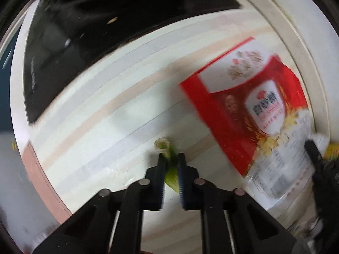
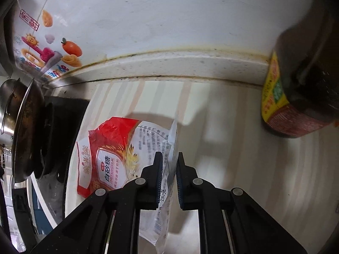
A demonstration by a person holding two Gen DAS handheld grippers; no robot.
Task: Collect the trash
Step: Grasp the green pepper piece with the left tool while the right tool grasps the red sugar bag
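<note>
My left gripper [image 1: 170, 158] is shut on a green scallion stalk [image 1: 167, 151], whose pale cut end sticks out past the fingertips above the striped counter [image 1: 95, 131]. A red and white sugar bag [image 1: 250, 105] lies to its right. My right gripper [image 2: 169, 158] is shut on the clear edge of that sugar bag [image 2: 118, 152], which lifts off the counter between the fingers. The right gripper's black finger [image 1: 313, 150] shows at the bag's corner in the left wrist view.
A black stove top [image 1: 95, 38] lies at the far left, with a steel wok [image 2: 19, 127] on its burner. A dark sauce bottle [image 2: 296, 97] with a yellow label stands at the right by the wall. A raised backsplash ledge [image 2: 180, 63] runs behind the counter.
</note>
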